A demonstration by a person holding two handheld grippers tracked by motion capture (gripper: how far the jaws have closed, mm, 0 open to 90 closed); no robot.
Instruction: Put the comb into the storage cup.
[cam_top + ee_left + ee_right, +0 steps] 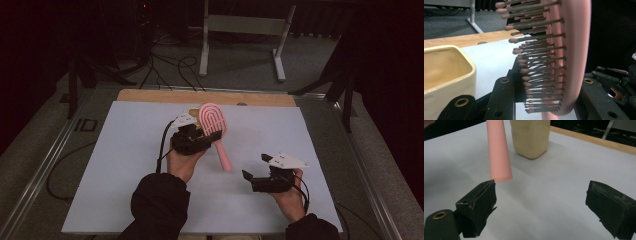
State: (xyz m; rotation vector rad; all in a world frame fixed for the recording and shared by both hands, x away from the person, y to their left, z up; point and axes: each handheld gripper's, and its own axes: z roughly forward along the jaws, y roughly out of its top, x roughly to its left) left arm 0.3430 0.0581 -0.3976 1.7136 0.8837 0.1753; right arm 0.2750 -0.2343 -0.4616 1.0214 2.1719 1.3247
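High view: white surface (125,165) with a wooden strip along its far edge, grey carpeted floor around it, a white metal frame (245,30) and black cables beyond. A person's dark-sleeved forearms come in from the bottom edge.

Cream ceramic container (530,137), squarish and open-topped, stands on the surface near the far middle; in the high view the left hand hides most of it. In the left gripper view its rim (449,53) sits just beside the claw, at lower left.

Pink hairbrush (214,131) is held up off the surface, oval head uppermost and tilted, handle slanting down toward the person's right. Left gripper view: bristle face (536,62) turned toward the container, rows of brown-tipped pins standing out sideways from the pink pad.

Left claw (199,140) is clamped on the hairbrush at the lower part of its head, one black jaw on the bristle side, one behind the back.

Right claw (257,174) is low over the near right of the surface, jaws wide apart, nothing between them. Right gripper view: blunt handle end (500,173) hangs just above and beside one jaw tip; contact cannot be told. Container stands past it, well apart from the claw.
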